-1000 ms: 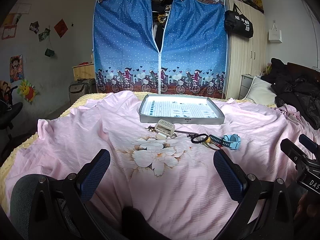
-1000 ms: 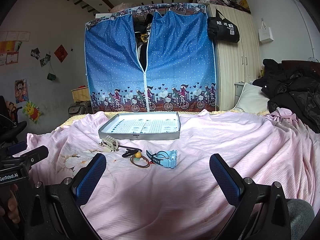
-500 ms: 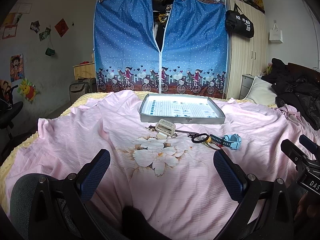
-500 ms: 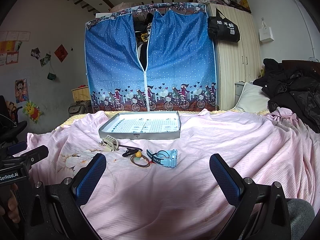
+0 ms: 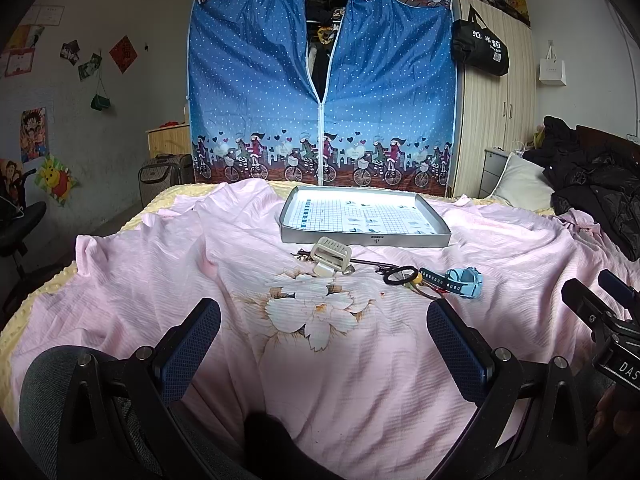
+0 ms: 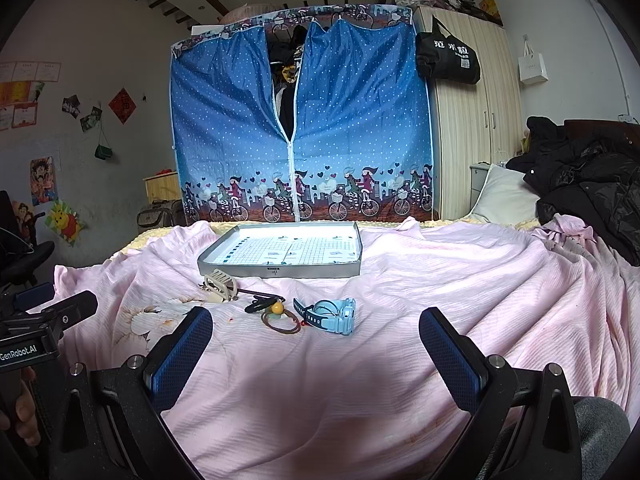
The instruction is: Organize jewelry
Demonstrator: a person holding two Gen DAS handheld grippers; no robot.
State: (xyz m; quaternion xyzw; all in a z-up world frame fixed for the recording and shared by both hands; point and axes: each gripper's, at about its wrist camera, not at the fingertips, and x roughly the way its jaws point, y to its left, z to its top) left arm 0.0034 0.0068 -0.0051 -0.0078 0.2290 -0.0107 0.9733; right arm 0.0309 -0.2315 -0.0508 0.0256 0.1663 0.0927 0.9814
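Right wrist view shows nothing sorted yet: the grey tray (image 6: 280, 270) sits bare on the pink bedsheet (image 6: 440, 300), and the jewelry lies in a loose row just short of its near wall. From that tray, the cream hair clip (image 6: 219, 283) rests at about 7 o'clock, the black hair tie (image 6: 262, 303) with its yellow bead and a brown loop at 6, and the blue watch (image 6: 334, 315) just right of those. Both tools hover low over the sheet, well short of the pile, the right gripper (image 6: 316, 344) spread wide with nothing between its blue pads, the left gripper (image 5: 323, 336) likewise released and empty. I'd judge this the very start, before the first pick; next, one gripper needs to reach forward, likely the right toward the watch at its 12 o'clock, close on the strap, and carry it into the tray
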